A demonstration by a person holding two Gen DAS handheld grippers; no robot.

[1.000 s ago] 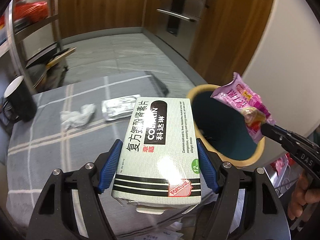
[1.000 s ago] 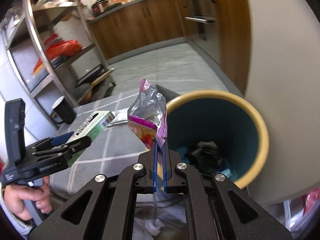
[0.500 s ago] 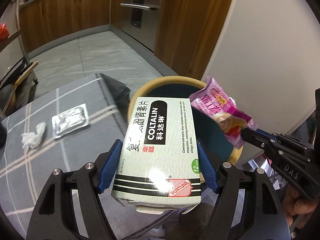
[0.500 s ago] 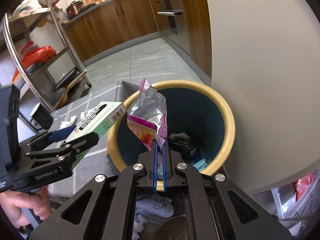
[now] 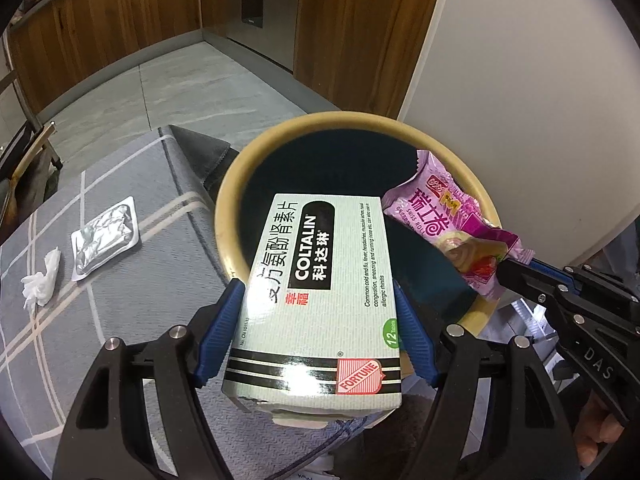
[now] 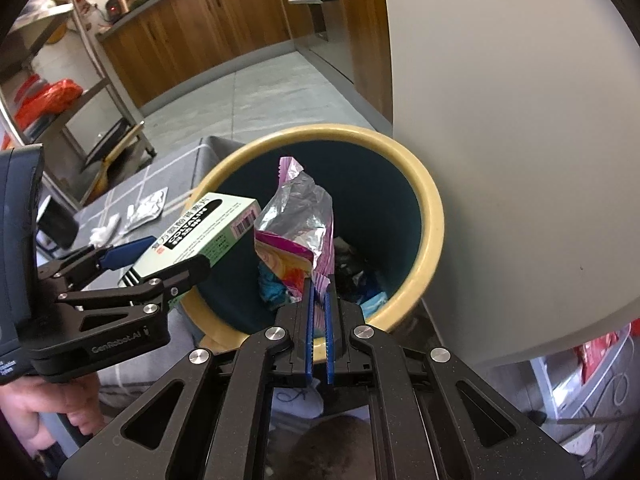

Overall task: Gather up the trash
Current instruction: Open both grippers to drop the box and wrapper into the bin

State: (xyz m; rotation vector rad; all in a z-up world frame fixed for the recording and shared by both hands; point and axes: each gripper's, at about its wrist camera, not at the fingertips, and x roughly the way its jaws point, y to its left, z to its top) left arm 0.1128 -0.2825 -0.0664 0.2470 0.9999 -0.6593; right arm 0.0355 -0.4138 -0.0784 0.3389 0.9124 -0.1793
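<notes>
The left gripper [image 5: 316,336] clamps a pale green cardboard Coltalin box [image 5: 320,292] over the near rim of the round, yellow-rimmed teal bin [image 6: 434,216]. The right gripper [image 6: 318,300] pinches a crinkly pink foil-lined Swiss roll wrapper [image 6: 298,232] above the bin's mouth.

I hold a pale green Coltalin medicine box [image 5: 320,300] flat, label up, its far end over the open bin [image 5: 228,216] — yellow rim, dark teal inside, scraps at the bottom. Beside it hangs a torn pink Swiss-roll wrapper [image 6: 298,236], foil lining showing, upright above the bin's mouth.
</notes>
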